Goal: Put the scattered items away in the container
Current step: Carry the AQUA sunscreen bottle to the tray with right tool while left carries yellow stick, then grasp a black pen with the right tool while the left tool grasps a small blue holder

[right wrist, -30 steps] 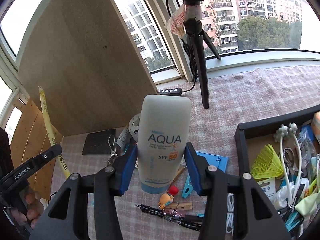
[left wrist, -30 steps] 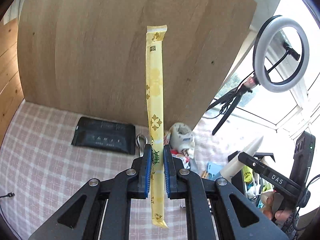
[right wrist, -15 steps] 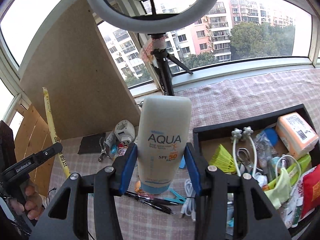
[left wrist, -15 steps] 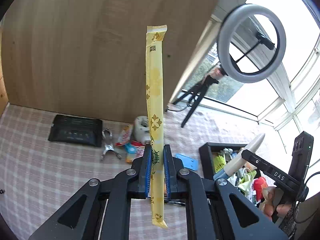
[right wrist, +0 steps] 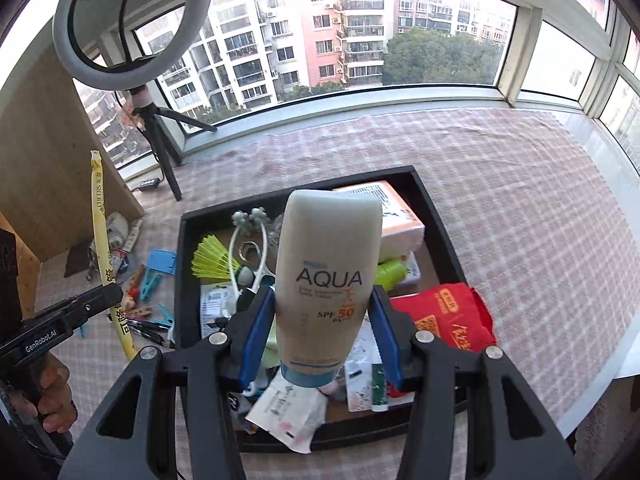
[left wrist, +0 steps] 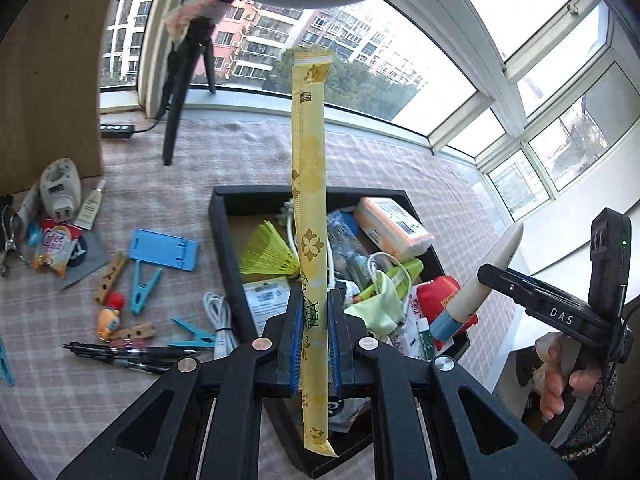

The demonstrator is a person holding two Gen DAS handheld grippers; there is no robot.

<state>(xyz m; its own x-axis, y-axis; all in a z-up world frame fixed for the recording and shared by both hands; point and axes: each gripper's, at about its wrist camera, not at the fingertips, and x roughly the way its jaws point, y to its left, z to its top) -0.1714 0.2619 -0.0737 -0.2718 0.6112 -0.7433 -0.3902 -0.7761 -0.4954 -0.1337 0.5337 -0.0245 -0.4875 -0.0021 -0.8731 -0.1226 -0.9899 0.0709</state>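
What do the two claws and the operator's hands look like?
Both claws, left and right, are matte black angular frames with silver screws and ribbed blue pads. Handles read "GenRobot.AI" and "DAS"; the DAS one shows a green LED. Bare hands, dark patterned sleeve.

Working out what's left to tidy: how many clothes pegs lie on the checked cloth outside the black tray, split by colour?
Blue plastic pegs: 2
Wooden pegs: 2
Total: 4
A blue sliver at the left wrist view's left edge is too cut off to identify, so it is not counted.
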